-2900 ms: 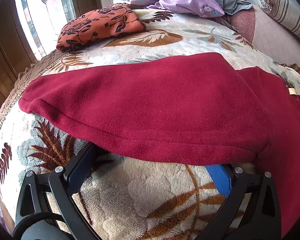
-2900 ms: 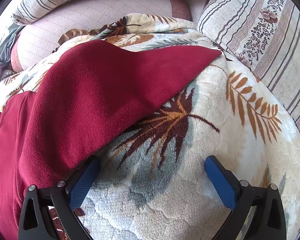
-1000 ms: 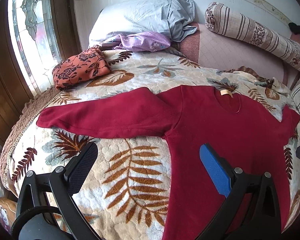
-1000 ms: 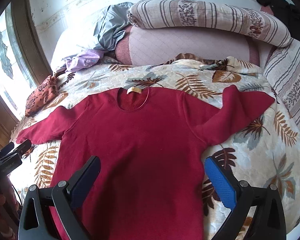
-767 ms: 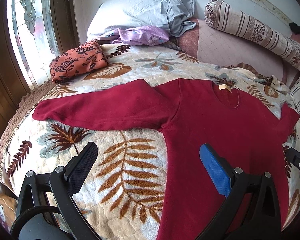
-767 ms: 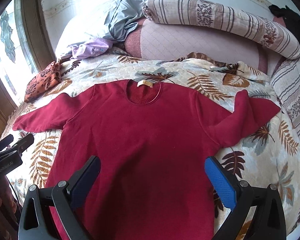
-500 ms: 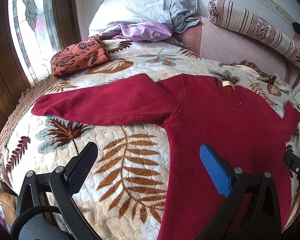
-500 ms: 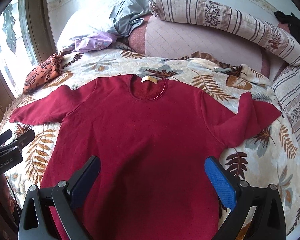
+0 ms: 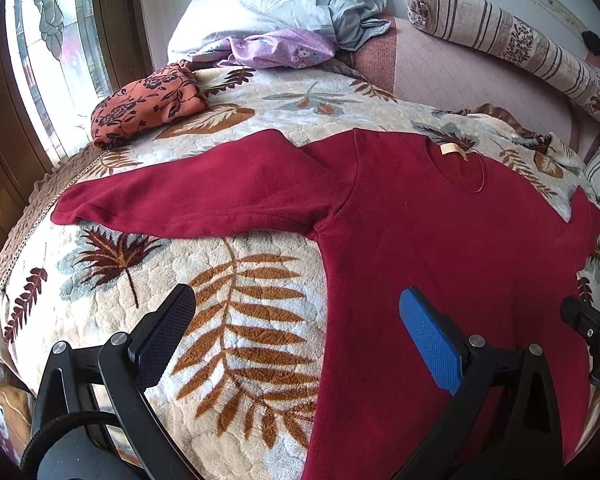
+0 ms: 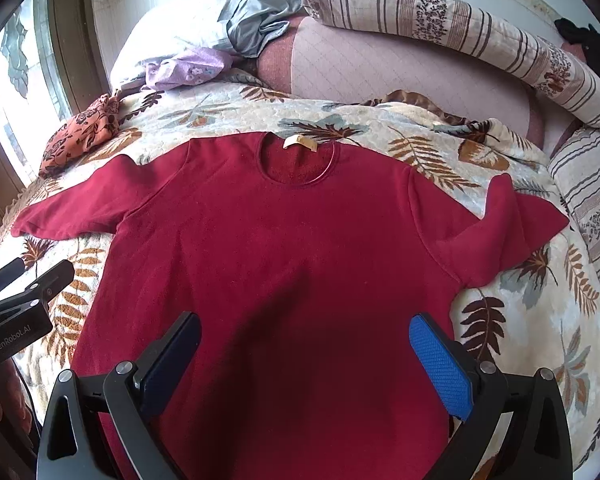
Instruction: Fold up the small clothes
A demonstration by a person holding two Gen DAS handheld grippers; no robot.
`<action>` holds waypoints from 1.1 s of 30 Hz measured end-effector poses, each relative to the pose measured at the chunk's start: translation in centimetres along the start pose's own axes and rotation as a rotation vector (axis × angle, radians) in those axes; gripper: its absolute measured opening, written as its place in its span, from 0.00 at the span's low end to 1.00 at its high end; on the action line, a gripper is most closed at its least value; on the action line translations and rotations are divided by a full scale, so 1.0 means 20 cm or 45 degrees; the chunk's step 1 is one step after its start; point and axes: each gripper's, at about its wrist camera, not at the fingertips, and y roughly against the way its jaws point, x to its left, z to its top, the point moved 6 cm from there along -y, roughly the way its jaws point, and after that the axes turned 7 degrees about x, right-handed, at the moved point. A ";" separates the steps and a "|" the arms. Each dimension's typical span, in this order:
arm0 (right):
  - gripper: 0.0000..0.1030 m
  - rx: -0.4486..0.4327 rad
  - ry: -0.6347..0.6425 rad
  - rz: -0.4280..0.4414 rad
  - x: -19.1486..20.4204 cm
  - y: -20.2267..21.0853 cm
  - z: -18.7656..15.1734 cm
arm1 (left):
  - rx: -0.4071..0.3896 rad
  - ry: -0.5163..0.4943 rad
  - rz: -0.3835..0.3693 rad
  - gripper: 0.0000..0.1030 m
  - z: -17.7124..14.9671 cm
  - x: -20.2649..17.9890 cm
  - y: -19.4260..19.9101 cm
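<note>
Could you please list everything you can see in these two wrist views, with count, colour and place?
sweater: 1, dark red, spread flat on the bed, sleeves out
blanket: 1, cream with brown leaves, under the sweater
folded cloth: 1, orange floral, by the window
garment: 1, lilac floral, near the pillow
pillow: 1, pale grey, at the head
bolster: 1, striped beige, along the head
left gripper: open, above blanket and sweater
right gripper: open, above the sweater

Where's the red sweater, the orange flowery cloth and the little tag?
red sweater [image 10: 300, 248], right wrist view, middle of the chest.
orange flowery cloth [image 9: 148, 106], left wrist view, middle of the bundle.
little tag [image 10: 300, 143], right wrist view, centre of the neck label.
</note>
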 end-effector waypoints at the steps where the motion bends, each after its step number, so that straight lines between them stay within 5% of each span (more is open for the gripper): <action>1: 1.00 0.003 -0.005 0.000 -0.01 0.00 0.00 | 0.004 -0.006 0.000 1.00 0.00 -0.01 -0.01; 33: 1.00 0.035 -0.126 -0.011 -0.12 -0.15 0.02 | 0.003 -0.052 0.012 1.00 0.04 -0.09 -0.03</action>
